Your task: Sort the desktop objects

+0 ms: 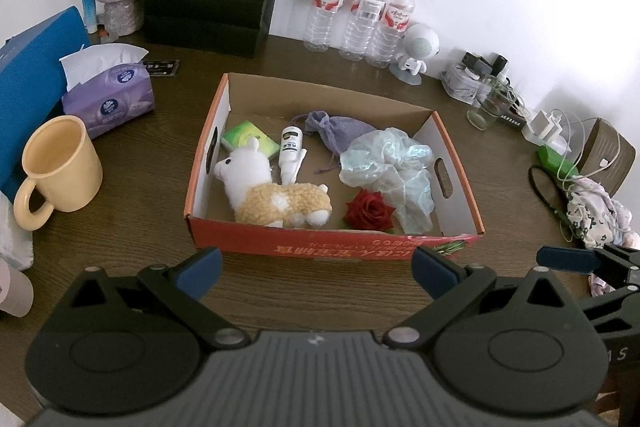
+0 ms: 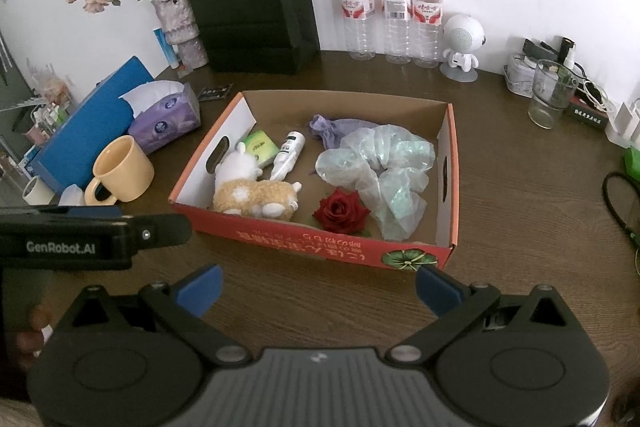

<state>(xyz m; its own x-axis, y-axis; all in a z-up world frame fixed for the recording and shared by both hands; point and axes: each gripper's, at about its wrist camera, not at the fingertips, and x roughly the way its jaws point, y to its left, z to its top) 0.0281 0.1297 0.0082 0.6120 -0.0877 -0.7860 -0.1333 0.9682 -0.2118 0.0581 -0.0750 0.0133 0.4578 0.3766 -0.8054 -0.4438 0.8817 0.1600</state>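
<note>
An open orange cardboard box [image 1: 332, 247] [image 2: 308, 241] sits mid-table. Inside lie a plush alpaca [image 1: 272, 193] [image 2: 252, 193], a red rose [image 1: 370, 211] [image 2: 341, 213], a crumpled clear plastic wrap [image 1: 394, 167] [image 2: 380, 167], a white bottle [image 1: 290, 153] [image 2: 288, 153], a green packet [image 1: 248, 139] [image 2: 262, 145] and a purple pouch [image 1: 336, 133] [image 2: 340, 129]. My left gripper [image 1: 316, 273] hangs open just before the box's front wall, nothing between its fingers. My right gripper [image 2: 318, 291] is likewise open and empty in front of the box. The left gripper's side [image 2: 96, 235] shows at the left of the right wrist view.
A yellow mug [image 1: 60, 167] [image 2: 122, 171], purple tissue pack [image 1: 110, 99] and blue box [image 2: 92, 123] stand left of the box. Behind are a black bag [image 2: 252, 3], flower vase [image 2: 180, 23], three water bottles [image 2: 394, 15] and a white robot toy [image 2: 462, 43]. Glass [image 2: 550, 95], cables and floral cloth [image 1: 596, 211] crowd the right.
</note>
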